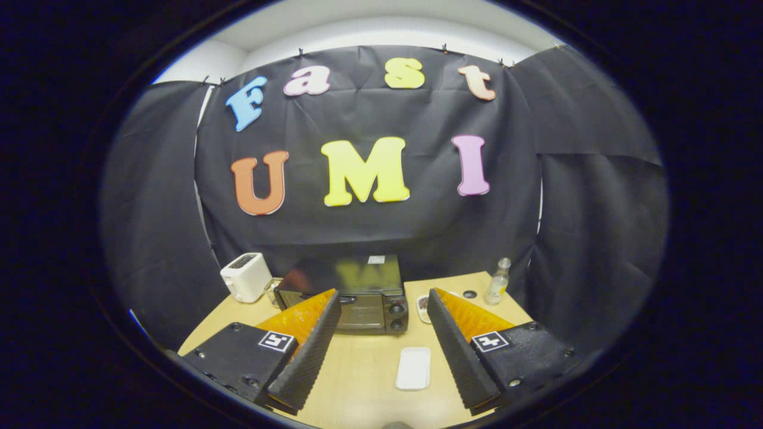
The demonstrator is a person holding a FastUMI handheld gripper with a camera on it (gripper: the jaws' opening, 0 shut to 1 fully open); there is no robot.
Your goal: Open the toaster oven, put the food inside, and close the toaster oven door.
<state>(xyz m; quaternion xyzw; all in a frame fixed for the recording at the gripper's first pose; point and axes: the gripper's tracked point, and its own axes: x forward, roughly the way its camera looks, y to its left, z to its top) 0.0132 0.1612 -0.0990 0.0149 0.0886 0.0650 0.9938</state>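
Here the gripper [381, 333] gapes wide, holding nothing, before the closed toaster oven [349, 295]; white tray [413, 368] bare.

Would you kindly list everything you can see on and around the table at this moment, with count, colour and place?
toaster oven: one, black, door shut, at the back of the table, beyond the fingers.
toaster: one, white, at the back corner beside the toaster oven.
tray: one, white, flat on the table between the fingers, nearer than the toaster oven.
plate: one, white, something dark on it, next to the toaster oven's knobs, partly hidden by a finger.
bottle: one, clear, upright near the wall.
small round object: one, dark, beside the bottle.
table: one, light wood.
tongs: one pair, fingers spread wide, holding nothing.
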